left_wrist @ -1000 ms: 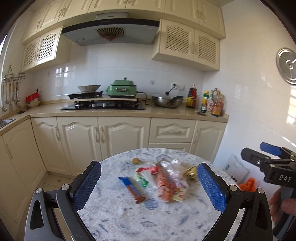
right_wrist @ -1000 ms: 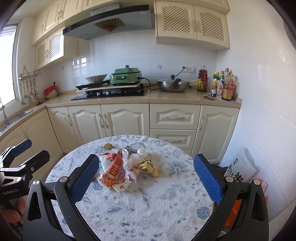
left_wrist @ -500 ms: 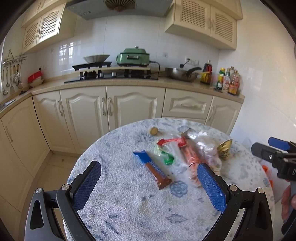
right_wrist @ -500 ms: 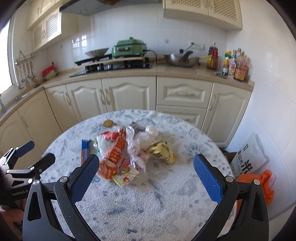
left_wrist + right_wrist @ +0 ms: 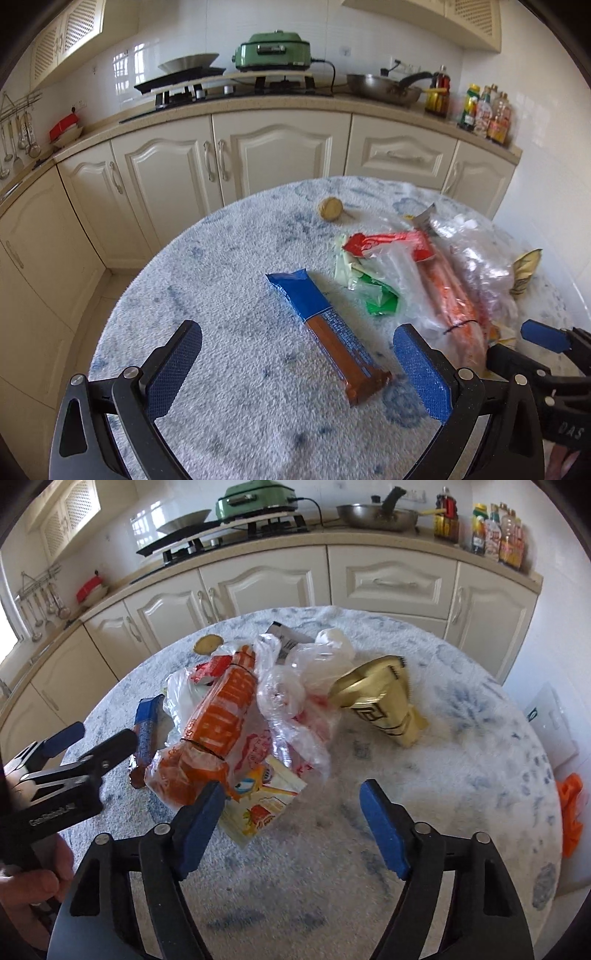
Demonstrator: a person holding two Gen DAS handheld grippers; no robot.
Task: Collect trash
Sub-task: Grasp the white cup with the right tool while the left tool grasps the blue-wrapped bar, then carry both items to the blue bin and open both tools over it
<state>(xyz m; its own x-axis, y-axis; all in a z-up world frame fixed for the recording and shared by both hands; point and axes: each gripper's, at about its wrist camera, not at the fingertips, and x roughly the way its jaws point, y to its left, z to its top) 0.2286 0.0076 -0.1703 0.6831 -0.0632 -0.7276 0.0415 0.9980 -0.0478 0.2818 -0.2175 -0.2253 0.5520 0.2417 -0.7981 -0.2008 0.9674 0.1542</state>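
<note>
Trash lies on a round table [image 5: 229,258] with a blue-white cloth. A blue and brown wrapper [image 5: 325,332] lies between the jaws of my open left gripper [image 5: 295,373], which hovers just above it. To its right sit a green wrapper [image 5: 380,299], a red wrapper [image 5: 388,242] and an orange bag in clear plastic [image 5: 454,299]. My open right gripper [image 5: 295,834] hangs over a yellow sachet [image 5: 258,808], near the orange bag [image 5: 221,716] and a gold packet [image 5: 380,698]. Both grippers are empty.
A small round brown item [image 5: 331,208] lies at the table's far side. Cream kitchen cabinets [image 5: 280,155] and a counter with a hob stand behind. A white bag [image 5: 550,716] and orange plastic [image 5: 570,812] lie on the floor right of the table.
Both grippers have moved forward and down toward the table. The trash looms much larger, and the right gripper's jaws have narrowed somewhat.
</note>
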